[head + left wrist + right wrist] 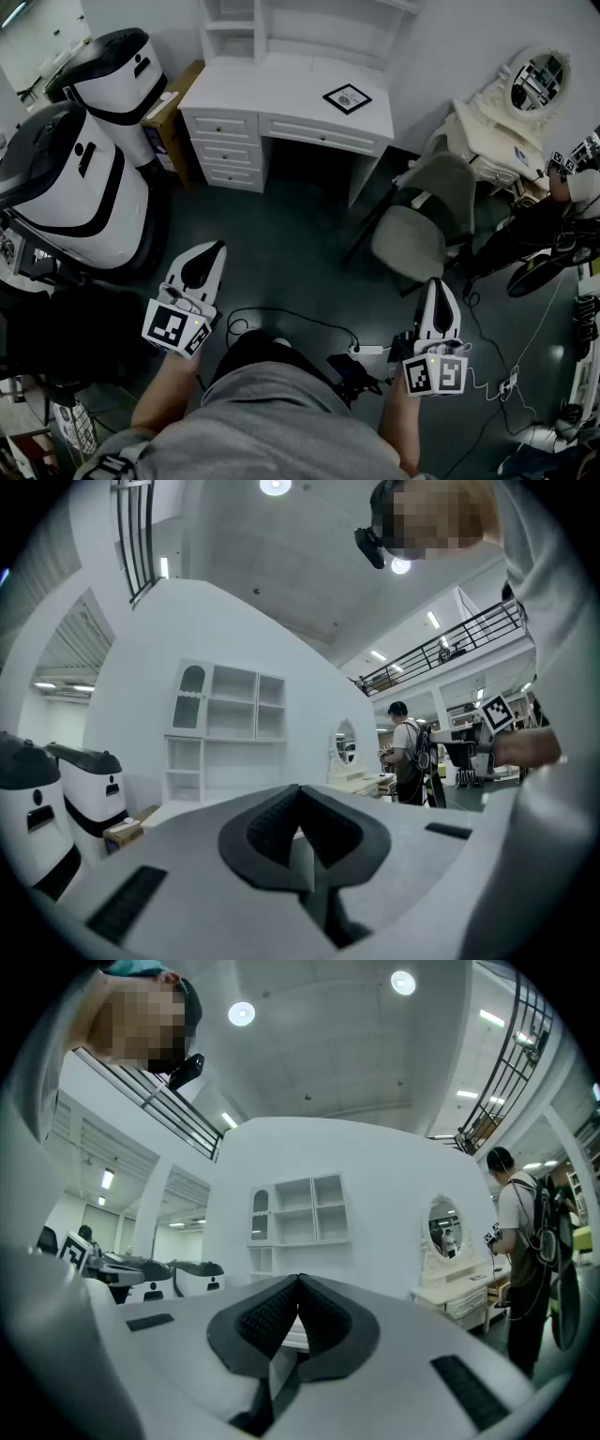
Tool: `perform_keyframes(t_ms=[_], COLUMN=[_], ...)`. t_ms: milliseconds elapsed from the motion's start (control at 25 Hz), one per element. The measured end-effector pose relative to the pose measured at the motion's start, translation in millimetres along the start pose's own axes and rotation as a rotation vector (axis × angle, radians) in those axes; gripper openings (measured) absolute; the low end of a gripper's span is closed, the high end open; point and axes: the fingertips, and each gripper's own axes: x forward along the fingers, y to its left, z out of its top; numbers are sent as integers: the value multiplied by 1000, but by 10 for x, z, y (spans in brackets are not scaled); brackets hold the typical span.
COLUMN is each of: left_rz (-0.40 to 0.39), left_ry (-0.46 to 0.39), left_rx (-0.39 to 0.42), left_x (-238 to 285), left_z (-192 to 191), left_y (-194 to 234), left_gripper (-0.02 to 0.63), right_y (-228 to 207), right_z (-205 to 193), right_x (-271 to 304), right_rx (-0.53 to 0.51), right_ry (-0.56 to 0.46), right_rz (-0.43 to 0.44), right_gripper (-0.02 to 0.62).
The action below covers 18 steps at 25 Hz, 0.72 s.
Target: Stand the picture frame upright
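Jaws of the left gripper [215, 247] and right gripper [439, 282] are pressed together and hold nothing, low in the frame. Well apart, at upper centre, the picture frame [347, 97] lies flat and cornerwise on the white counter [262, 89]. Neither gripper looks clearly nearer.

L gripper [200, 270] & R gripper [439, 309] held level, apart, fingers closed, both empty.

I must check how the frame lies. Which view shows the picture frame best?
The head view: the picture frame lies flat on the white desk, seen whole from above. In both gripper views I cannot make the frame out.
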Motion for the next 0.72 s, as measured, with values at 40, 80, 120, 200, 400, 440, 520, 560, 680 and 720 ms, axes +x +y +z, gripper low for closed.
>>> perform_keyframes(t_ms=[40,80,120,200,400,440,520,560,680,720], left_rz=[-1,-1,-2,0,-6,-5,3,7,17,20], left_ry=[-1,-2,-4,-10,-19,-20,-19,-17,-10,-7], left_rx=[0,0,-3,-12,-25,-25,-28,-32,-38,-40], left_x=[3,5,5,-2,-21,-23,-37,-49,-63,-61], left_z=[5,11,17,30,67,78,81,73,47,39], left_y=[-8,-14,-16,-8,-19,-12,5,10,43,60], left_gripper=[6,6,6,6,6,6,6,6,6,6], right_y=[9,19,29,51,65,71,76,74,72,77], right_z=[3,5,5,-2,-19,-20,-23,-27,-51,-62], right_x=[-2,-5,-8,-19,-39,-34,-34,-40,-19,1], right_rx=[0,0,1,1,9,11,10,9,17,28], right_ry=[-1,-2,-2,1,7,8,15,19,27,27], right_rz=[4,8,11,14,27,30,34,35,42,47], right_gripper=[25,25,25,25,25,25,25,25,25,25])
